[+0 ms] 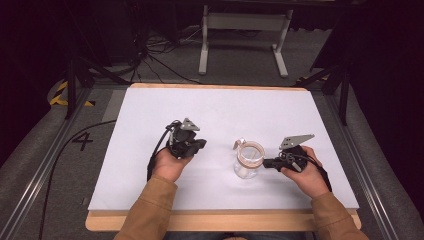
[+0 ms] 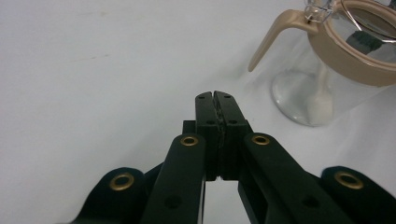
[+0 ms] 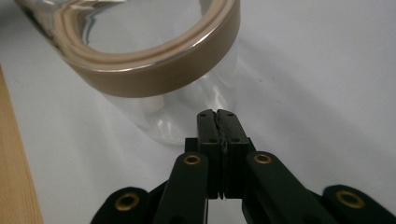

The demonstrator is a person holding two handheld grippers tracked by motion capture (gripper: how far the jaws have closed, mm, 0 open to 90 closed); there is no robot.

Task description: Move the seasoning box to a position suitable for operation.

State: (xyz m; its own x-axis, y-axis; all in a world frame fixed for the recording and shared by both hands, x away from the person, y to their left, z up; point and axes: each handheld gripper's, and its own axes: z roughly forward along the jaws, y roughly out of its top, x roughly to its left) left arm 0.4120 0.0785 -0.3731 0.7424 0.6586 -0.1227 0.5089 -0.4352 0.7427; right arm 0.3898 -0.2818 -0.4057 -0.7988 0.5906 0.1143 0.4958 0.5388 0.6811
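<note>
Left tongs [image 2: 215,95]: jaws pressed fully together, nothing between them, held over bare white surface [image 1: 150,190] with the tips aimed toward the jar's clasp side.

Right tongs [image 3: 218,114]: likewise closed, empty, tips just beside the jar's glass wall; whether they touch it I cannot tell.

Jar [image 1: 248,161]: clear glass, upright, between my two hands and nearer the right; tan rubber ring at the open mouth, wire clasp with tan lever [image 2: 275,35], something small and white at the bottom (unidentifiable).

Step in hand, as I judge it: approach, no grip yet. Next move calls for opening my right tongs and taking the rim or wall while my left steadies the clasp side.
</note>
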